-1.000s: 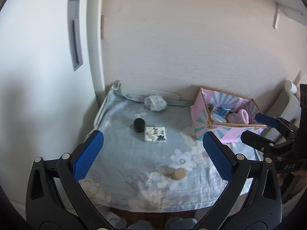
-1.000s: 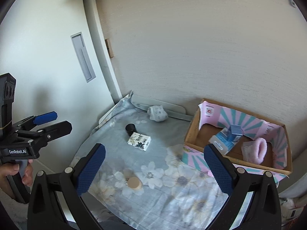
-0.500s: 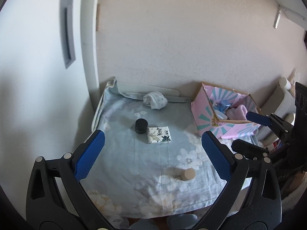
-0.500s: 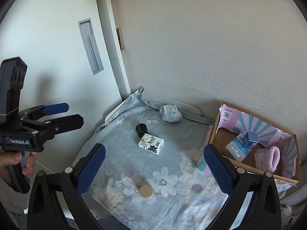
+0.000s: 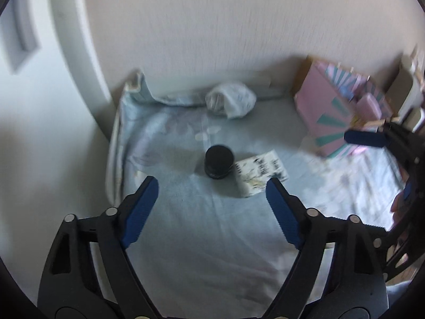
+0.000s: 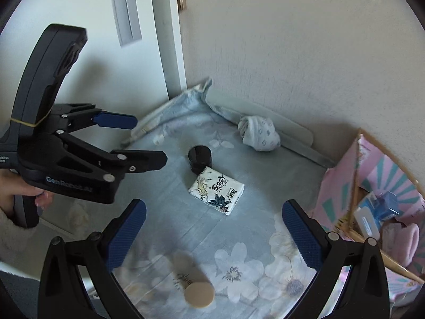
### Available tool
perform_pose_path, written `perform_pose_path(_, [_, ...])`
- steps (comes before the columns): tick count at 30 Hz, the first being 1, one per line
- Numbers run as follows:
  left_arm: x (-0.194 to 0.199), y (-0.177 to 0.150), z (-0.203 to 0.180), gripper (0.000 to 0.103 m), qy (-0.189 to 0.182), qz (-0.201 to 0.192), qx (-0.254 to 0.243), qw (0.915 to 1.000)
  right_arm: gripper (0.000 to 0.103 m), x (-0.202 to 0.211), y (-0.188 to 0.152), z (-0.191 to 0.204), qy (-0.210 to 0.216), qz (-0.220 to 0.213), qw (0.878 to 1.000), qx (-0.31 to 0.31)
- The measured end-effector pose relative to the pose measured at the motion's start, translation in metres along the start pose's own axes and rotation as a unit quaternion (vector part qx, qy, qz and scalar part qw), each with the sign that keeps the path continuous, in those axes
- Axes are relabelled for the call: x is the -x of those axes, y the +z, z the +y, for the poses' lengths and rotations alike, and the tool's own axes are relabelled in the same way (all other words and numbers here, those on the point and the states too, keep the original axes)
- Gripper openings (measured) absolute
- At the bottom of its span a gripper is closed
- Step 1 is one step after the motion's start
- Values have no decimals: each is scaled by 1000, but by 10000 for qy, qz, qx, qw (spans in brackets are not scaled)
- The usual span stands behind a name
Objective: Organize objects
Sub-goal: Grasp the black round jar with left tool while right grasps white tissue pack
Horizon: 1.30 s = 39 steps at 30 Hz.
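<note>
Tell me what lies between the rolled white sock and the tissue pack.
The black jar, touching the tissue pack and apart from the white sock; otherwise bare floral cloth. The right wrist view shows it best.

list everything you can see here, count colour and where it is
black jar: 1, black, middle of the cloth, touching the tissue pack
tissue pack: 1, white with dark floral print, just in front of the jar
rolled sock: 1, white-grey, back of the cloth by the wall
beige-capped bottle: 1, beige, lying on the near part of the cloth
floral cloth: 1, pale blue with white flowers, covering the surface
cardboard box: 1, pink and teal outside, right side
blue carton: 1, blue and white, inside the box
pink fuzzy item: 1, pink, inside the box
left gripper: 1, black with blue fingers, open, above the jar
right gripper: 1, black with blue fingers, open, above the cloth
</note>
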State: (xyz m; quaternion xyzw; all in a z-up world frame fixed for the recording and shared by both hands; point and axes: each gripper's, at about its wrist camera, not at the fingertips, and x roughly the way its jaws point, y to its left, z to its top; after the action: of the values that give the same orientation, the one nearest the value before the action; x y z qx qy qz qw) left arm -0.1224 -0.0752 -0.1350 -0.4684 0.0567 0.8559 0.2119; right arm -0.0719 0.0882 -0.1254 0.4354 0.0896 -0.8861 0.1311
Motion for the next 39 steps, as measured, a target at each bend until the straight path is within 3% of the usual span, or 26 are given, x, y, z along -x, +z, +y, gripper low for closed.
perform_pose_path(7, [-51, 3, 6, 81, -40, 180, -481, 9987, 102, -51, 1, -8, -3, 319, 9993, 205])
perform_pose_path(17, [-79, 18, 13, 80, -378, 30, -507, 9980, 102, -89, 3, -16, 126, 553, 9979, 327])
perform_pose_path(19, [-82, 21, 14, 73, -514, -23, -442, 9977, 101, -92, 4, -16, 136, 544, 9977, 370])
perform_pose_path(23, [-83, 23, 12, 60, -655, -96, -437, 9969, 91, -100, 7, -17, 221, 558, 9973, 422])
perform_pose_path(28, [-82, 21, 14, 58, -768, -151, -406, 9961, 68, -107, 9, -16, 486, 666, 9951, 554])
perform_pose_path(32, [-76, 19, 15, 58, -761, -167, -403, 9961, 65, -105, 5, -9, 367, 675, 9936, 830])
perform_pose_path(39, [-81, 13, 16, 58, -758, -84, -417, 9962, 65, -99, 0, -18, 182, 741, 9951, 634])
